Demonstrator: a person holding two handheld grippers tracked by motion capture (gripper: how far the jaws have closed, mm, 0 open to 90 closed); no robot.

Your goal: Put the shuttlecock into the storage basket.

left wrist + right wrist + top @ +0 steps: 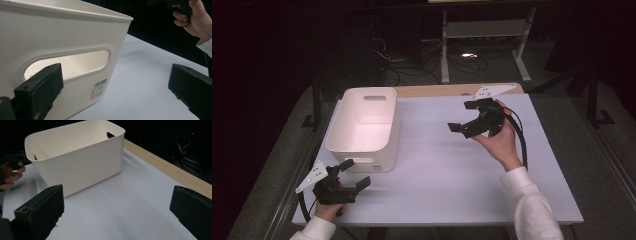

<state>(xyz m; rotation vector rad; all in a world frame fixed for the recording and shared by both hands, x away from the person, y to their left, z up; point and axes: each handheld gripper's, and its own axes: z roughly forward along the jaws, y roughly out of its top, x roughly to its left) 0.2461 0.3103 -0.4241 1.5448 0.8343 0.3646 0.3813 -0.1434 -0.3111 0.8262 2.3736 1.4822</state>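
Desk (pixel 452 170): a pale sheet with a wooden strip along the far edge; a white plastic bin is the sole item carried on it.

Bin (pixel 364 127): stood upright at the desk's left side, open top, nothing seen inside in the high view. A handle slot is cut in each end wall; a barcode label (pixel 99 89) is stuck below the near slot (pixel 67 62).

Left tongs (pixel 353 175): held wide, nothing gripped. They are parked just in front of the bin's near end wall, one jaw lined up close to the handle slot, the other out over bare desk. Contact with the wall cannot be confirmed.

Right tongs (pixel 458 120): spread fully, nothing between the jaws. They are held above mid-desk, well apart from the bin and aimed at its long side.

Progress judged: early stage. Bin not yet grasped, lifted or shifted by either side. Left side looks staged for a grab at the handle end; the right approach remains to be closed, then the grip and whatever move of the bin is intended.
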